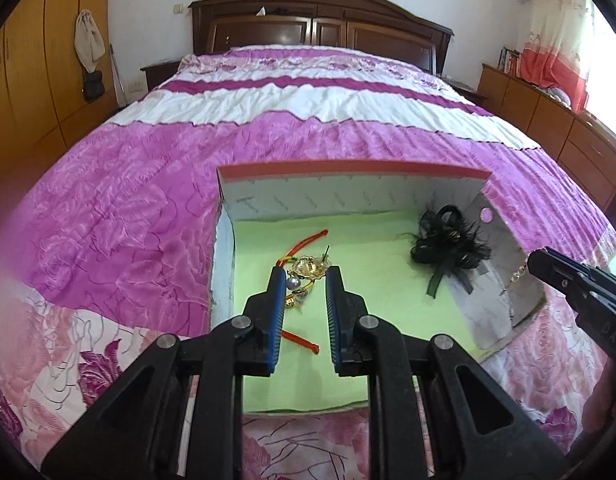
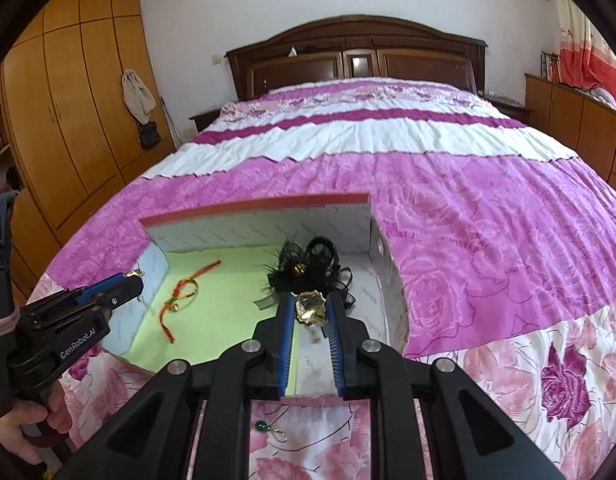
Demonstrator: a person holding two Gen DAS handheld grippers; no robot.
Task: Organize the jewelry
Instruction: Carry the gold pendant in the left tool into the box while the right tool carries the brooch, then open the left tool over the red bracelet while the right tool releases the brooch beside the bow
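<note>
An open cardboard box [image 1: 347, 178] with a green lining lies on the bed. My left gripper [image 1: 306, 276] is shut on a gold flower earring [image 1: 308, 267] with a pearl, held over the box's left side. Below it lies a red-orange cord bracelet [image 1: 304, 240] with small bells. My right gripper [image 2: 310, 303] is shut on a matching gold flower earring [image 2: 309, 307], held over the box's right side. A black feathered hair piece [image 1: 447, 246] lies in the box; it also shows in the right wrist view [image 2: 311, 260].
A green bead earring [image 2: 270, 429] lies on the pink floral bedspread [image 2: 487, 220] in front of the box. A dark wooden headboard [image 1: 319, 20] stands at the far end. Wardrobes [image 2: 68, 112] line the left wall, drawers [image 1: 567, 128] the right.
</note>
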